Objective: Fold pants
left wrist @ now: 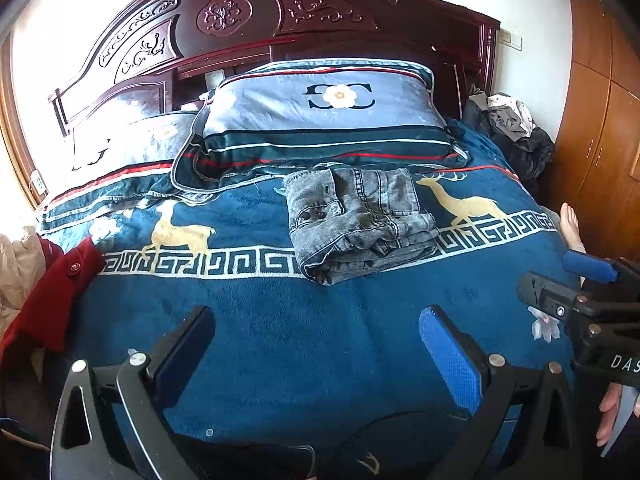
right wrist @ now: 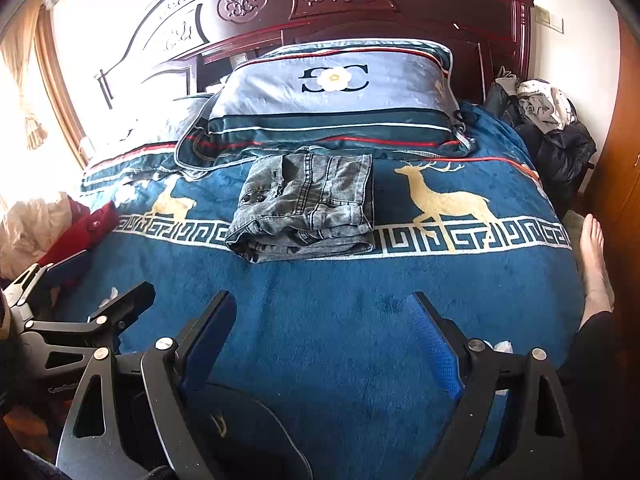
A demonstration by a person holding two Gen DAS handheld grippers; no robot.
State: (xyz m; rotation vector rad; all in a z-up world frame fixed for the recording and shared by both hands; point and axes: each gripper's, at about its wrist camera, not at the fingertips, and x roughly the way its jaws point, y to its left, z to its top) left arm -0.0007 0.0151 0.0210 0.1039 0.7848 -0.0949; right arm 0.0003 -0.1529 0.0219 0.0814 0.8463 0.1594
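Grey washed denim pants (left wrist: 360, 220) lie folded in a compact bundle on the blue deer-pattern blanket (left wrist: 280, 340), just in front of the pillow; they also show in the right wrist view (right wrist: 308, 208). My left gripper (left wrist: 320, 328) is open and empty, held over the blanket well short of the pants. My right gripper (right wrist: 324, 316) is open and empty too, also short of the pants. The right gripper shows at the right edge of the left wrist view (left wrist: 560, 280), and the left gripper at the left edge of the right wrist view (right wrist: 96, 276).
A large blue-grey pillow (left wrist: 320, 120) leans on the carved wooden headboard (left wrist: 280, 12). A red garment (left wrist: 52, 292) lies at the bed's left edge. A pile of dark clothes (left wrist: 516, 132) sits at the right by a wooden wardrobe (left wrist: 600, 120). A bare foot (right wrist: 592, 264) shows at the right.
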